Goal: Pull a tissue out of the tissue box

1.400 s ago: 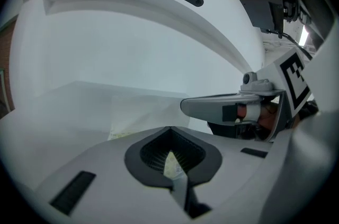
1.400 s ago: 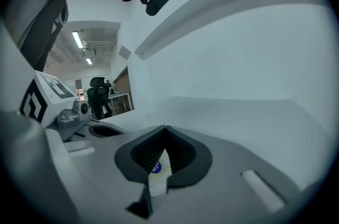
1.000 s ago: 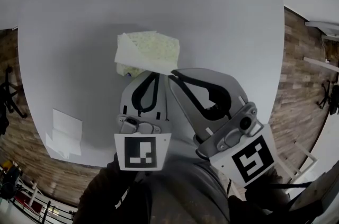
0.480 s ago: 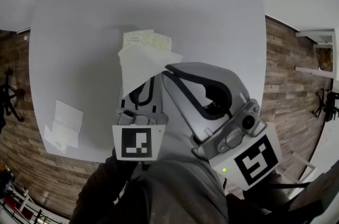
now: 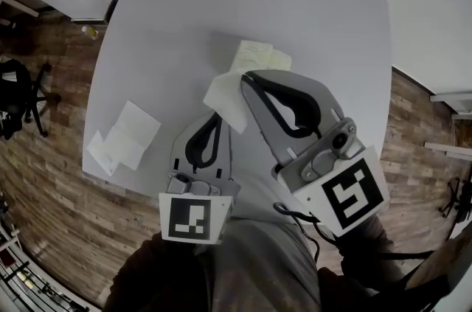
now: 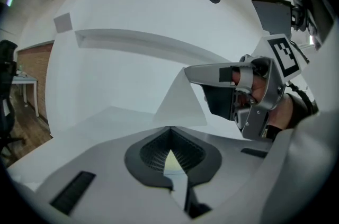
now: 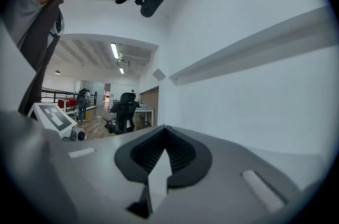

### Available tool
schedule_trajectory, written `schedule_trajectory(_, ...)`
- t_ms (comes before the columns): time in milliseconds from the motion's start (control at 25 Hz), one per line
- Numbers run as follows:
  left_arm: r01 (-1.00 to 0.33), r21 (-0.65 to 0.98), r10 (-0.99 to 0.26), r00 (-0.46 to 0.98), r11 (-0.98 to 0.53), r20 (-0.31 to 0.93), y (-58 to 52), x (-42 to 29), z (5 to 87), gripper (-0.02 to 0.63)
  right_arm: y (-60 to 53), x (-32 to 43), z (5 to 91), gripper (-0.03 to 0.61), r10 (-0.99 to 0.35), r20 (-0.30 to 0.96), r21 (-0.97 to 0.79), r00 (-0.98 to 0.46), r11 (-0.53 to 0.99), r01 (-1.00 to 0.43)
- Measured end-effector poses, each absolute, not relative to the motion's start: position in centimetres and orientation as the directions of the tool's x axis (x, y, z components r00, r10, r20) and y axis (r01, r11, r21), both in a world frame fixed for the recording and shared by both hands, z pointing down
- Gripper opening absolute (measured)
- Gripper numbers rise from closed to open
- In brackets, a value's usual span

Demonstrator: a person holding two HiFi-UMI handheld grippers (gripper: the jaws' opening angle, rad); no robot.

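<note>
Now the left tongs [image 5: 216, 116] and right tongs [image 5: 244, 76] have risen, each pinching the thin white tissue [image 5: 225, 100] above the pale-yellow soft tissue box [image 5: 258, 54] (far side of the white worktop [image 5: 339, 30]); the pull seems nearly done.

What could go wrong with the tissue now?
1. Both the left gripper and the right gripper pinch the tissue; pulling them apart might rip it.
2. The tissue box looks light; if the tissue is caught in it, the box could come up too.
3. The loose tissues lie near the table edge and might slip off.
</note>
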State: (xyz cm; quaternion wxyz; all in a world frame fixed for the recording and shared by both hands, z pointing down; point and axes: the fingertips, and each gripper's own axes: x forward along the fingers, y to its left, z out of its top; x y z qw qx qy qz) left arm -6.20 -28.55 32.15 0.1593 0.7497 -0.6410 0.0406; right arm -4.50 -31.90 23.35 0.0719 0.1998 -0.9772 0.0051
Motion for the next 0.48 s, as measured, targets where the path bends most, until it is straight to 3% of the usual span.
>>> schedule_trajectory(240,-0.986,0.167,-0.965,0.072,-0.03,0.252,-23.3,-13.7,31.2,-0.002,-27.9,-12.6,25.4,0.002,-0.292,0.184,0.025,-0.939,0.956,-0.292)
schedule_trajectory(480,-0.989,0.127,-0.973,-0.044,0.075,0.228,-17.0,-25.5,29.2,-0.002,-24.3,-24.1,26.6,0.002,-0.246,0.174,-0.005,-0.954,0.968,-0.251)
